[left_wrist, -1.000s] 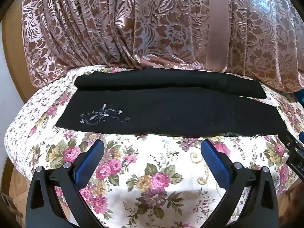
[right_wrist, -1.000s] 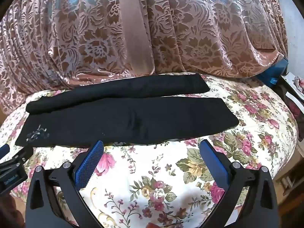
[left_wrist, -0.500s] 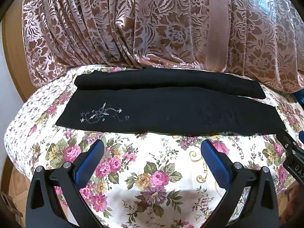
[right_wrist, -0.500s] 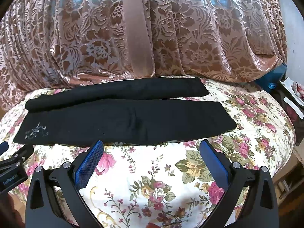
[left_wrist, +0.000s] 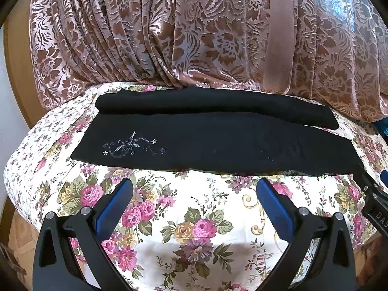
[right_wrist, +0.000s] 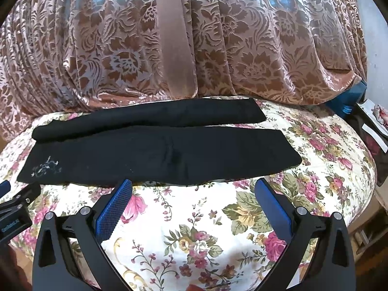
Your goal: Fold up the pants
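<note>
Black pants [left_wrist: 213, 140] lie stretched across a floral bedspread [left_wrist: 194, 218], both legs side by side and running left to right. A small silver embroidered motif [left_wrist: 132, 146] marks the near leg at its left end. In the right wrist view the same pants [right_wrist: 160, 152] span the bed, their right ends lying free. My left gripper [left_wrist: 194, 198] hovers open just in front of the near leg's lower edge, nothing between its blue pads. My right gripper [right_wrist: 192, 198] is open too, short of the same edge. Each gripper shows at the edge of the other's view.
A pink-brown patterned curtain [left_wrist: 194, 36] hangs right behind the bed. A blue object [right_wrist: 346, 101] and some papers [right_wrist: 373, 126] sit off the bed's right end. A wooden frame [left_wrist: 14, 72] borders the left. Wood flooring shows below the bed's corners.
Both wrist views have pulled back and risen slightly, so the pants sit a little lower in each frame. The pants have not moved and both grippers stay open.
</note>
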`<state>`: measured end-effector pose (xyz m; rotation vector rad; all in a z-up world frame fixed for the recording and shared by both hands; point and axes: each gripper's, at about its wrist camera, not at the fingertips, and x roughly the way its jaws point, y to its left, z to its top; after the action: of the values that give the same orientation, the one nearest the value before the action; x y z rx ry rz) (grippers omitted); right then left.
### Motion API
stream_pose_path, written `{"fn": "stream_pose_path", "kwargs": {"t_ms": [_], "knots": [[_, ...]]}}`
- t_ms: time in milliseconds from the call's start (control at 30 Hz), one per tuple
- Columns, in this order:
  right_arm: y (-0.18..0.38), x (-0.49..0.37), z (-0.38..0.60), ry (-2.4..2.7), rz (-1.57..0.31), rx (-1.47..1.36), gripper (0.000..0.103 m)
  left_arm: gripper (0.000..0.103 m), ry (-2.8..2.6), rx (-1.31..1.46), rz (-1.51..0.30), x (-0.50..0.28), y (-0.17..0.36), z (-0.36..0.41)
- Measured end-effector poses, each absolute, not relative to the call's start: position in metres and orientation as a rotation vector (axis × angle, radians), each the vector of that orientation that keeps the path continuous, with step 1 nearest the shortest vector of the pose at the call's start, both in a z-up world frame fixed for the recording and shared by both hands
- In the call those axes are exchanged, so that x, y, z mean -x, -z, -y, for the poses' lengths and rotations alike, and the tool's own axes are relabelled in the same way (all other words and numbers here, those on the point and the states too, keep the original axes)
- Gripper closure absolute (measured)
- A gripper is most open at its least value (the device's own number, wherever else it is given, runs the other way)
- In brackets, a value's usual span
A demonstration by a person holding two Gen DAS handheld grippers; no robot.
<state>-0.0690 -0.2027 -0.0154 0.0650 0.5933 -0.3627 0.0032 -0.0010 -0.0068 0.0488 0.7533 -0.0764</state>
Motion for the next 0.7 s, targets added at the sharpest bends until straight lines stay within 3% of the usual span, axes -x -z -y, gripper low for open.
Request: {"fn": "stream_pose_path", "kwargs": {"t_ms": [700], "knots": [[0.0191,0.0660,0.2023,0.365,-0.608,-0.060,0.003,0.002,0.080,-0.038,-0.739,-0.0058,0.0102,-0.0020]]}}
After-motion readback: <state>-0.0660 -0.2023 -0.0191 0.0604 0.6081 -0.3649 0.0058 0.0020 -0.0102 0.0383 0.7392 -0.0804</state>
